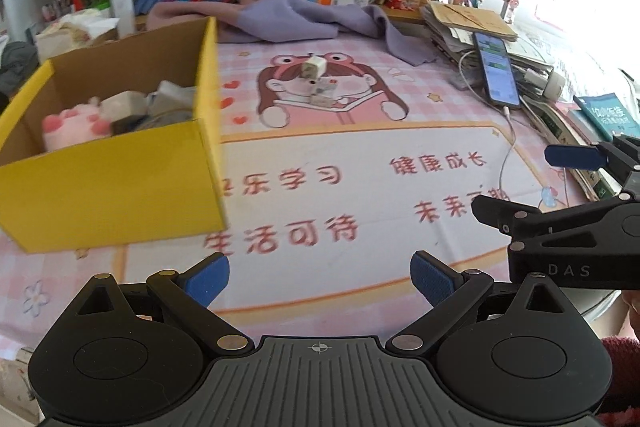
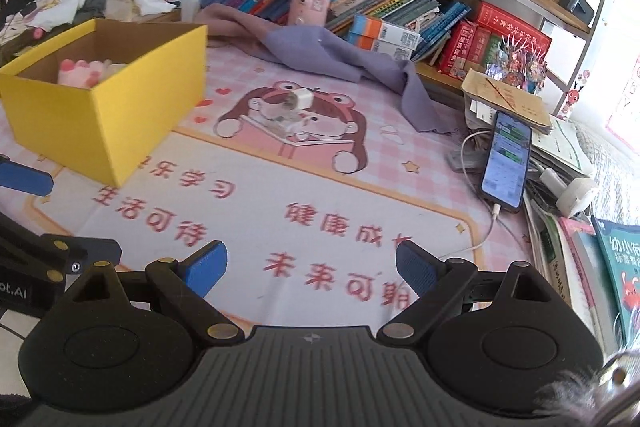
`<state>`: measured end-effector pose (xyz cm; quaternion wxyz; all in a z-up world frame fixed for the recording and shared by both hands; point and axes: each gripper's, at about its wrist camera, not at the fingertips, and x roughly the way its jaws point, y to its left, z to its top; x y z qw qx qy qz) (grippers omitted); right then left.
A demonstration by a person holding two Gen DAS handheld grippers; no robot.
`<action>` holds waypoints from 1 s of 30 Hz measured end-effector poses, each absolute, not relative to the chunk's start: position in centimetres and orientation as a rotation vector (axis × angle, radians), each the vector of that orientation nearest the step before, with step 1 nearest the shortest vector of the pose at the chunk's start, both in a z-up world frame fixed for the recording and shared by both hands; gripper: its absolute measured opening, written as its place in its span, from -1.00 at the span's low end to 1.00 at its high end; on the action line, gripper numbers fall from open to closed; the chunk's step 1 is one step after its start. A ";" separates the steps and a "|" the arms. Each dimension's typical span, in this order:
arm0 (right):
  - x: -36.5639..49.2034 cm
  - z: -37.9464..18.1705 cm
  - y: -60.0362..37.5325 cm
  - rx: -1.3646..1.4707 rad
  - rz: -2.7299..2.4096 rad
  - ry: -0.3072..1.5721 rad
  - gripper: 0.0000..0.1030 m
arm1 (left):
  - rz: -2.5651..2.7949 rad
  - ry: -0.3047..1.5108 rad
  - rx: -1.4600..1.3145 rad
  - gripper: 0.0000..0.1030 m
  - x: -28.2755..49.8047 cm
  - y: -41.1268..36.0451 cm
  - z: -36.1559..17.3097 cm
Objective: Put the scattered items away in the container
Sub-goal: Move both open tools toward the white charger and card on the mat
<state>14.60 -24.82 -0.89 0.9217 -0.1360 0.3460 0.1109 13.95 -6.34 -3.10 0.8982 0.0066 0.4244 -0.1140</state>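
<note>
1. The desk mat (image 1: 360, 155) fills the middle of both views and is mostly bare, which suggests much of the tidying is already done.
2. The yellow box (image 1: 108, 183), at the left of both views, stands open-topped beside the mat's printed girl so things can be dropped straight in; a pink paw plush (image 1: 74, 127) and other bits already lie inside.
3. The left gripper (image 1: 320, 279), bottom centre of its own view, has its blue fingers wide apart and empty.
4. The right gripper (image 2: 312, 267) is likewise spread with nothing between its fingers.
5. The white charger (image 1: 314, 67) and small pieces touching it sit just above centre, well beyond both grippers, probably next to go.
</note>
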 end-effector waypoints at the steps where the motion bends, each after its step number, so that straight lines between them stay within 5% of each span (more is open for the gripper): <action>1: 15.2 -0.9 -25.2 -0.283 0.233 0.711 0.79 | -0.235 0.878 0.012 0.92 14.4 -6.8 -3.1; 30: 34.0 -1.6 -31.1 -0.211 0.487 0.693 0.73 | -0.053 0.858 0.118 0.91 28.1 -14.6 -3.7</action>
